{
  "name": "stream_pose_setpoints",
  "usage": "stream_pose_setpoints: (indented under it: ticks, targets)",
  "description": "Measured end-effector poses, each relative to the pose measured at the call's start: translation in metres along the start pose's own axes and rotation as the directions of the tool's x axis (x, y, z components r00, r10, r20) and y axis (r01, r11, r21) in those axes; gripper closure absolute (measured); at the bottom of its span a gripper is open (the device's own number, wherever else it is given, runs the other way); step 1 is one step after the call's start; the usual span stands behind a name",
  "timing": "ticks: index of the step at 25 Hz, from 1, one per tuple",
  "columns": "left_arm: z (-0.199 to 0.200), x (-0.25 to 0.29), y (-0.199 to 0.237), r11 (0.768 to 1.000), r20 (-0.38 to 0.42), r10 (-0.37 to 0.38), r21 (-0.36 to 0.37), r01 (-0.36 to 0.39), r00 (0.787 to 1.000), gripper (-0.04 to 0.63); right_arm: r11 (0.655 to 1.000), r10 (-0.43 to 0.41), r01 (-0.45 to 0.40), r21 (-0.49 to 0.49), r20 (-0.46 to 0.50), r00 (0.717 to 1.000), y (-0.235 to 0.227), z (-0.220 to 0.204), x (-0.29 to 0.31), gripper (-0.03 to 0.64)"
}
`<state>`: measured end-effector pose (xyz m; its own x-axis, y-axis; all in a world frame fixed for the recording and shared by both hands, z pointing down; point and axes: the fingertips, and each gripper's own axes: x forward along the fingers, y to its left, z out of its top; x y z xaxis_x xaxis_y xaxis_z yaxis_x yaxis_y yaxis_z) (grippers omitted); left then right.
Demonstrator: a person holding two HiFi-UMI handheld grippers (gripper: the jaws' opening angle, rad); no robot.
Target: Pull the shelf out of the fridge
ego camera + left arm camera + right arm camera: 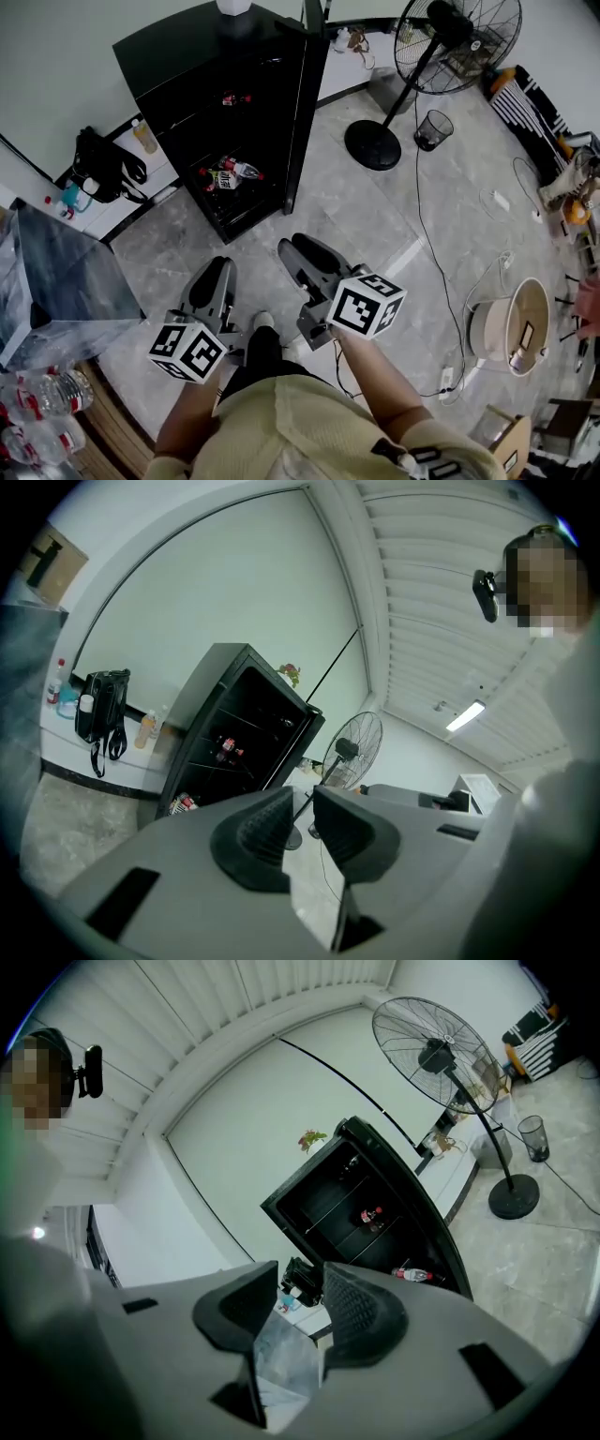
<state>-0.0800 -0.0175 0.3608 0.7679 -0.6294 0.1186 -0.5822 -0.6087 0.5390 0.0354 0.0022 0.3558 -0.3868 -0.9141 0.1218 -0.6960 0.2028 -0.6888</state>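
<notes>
Holding nothing, fingers barely apart on left gripper [217,269], wide on right gripper [298,247] — yanking the shelf [212,111] could topple its bottle [234,97].

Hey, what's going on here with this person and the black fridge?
A person stands facing an open black fridge with bottles inside, holding a tool in each hand. The left hand-held gripper and the right hand-held gripper both have their jaws apart with nothing between them. Both are short of the fridge and touch nothing.
</notes>
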Motion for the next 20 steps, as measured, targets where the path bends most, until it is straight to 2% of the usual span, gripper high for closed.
stream_pose_setpoints:
  ticks: [12, 20]
  targets:
    - [0.027, 0.043, 0.067, 0.999, 0.005, 0.045, 0.012, -0.045, 0.999, 0.520, 1.000, -0.005, 0.006, 0.029, -0.053, 0.999, -0.029, 0.024, 0.096, 0.465]
    - [0.041, 0.067, 0.091, 0.994, 0.072, 0.112, 0.009, -0.113, 0.991, 0.514, 0.997, 0.017, -0.013, 0.072, -0.046, 0.999, -0.047, 0.039, 0.133, 0.465]
